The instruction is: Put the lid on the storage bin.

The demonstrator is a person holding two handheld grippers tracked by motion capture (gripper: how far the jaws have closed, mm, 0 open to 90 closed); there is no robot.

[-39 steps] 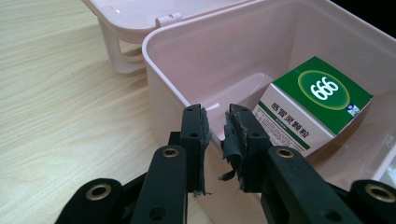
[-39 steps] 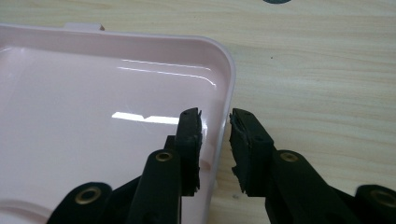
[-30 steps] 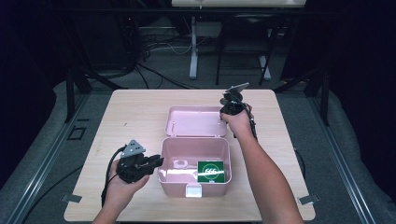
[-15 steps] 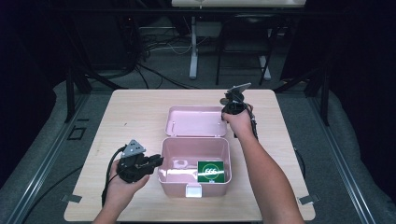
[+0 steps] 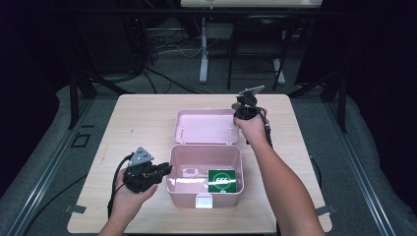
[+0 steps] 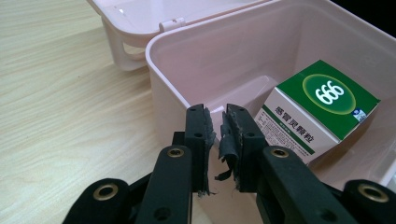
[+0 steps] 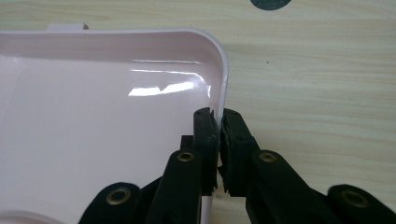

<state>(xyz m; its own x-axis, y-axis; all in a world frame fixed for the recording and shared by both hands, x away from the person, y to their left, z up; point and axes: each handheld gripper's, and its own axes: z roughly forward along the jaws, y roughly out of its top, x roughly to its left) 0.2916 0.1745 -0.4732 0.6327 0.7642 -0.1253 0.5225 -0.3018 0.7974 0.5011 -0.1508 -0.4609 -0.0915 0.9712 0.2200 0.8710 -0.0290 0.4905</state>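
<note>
A pink plastic box (image 5: 205,147) stands open at the table's middle, its lid (image 5: 204,127) laid back flat behind it. Inside, at the right, lies a green medicine carton (image 5: 222,181) marked 666 (image 6: 322,102). My left gripper (image 5: 168,169) straddles the box's left wall (image 6: 187,74); its jaws have just been closing and the pads (image 6: 201,126) now press on that wall. My right gripper (image 5: 239,117) points down at the lid's right edge. Its jaws have also just been closing, and they pinch the lid's rim (image 7: 223,70).
The light wooden table (image 5: 142,118) is bare to the left and far side of the box. A dark round mark (image 7: 270,3) sits on the wood beyond the lid. Black cables trail from both grippers, and stands and cables fill the dark floor behind.
</note>
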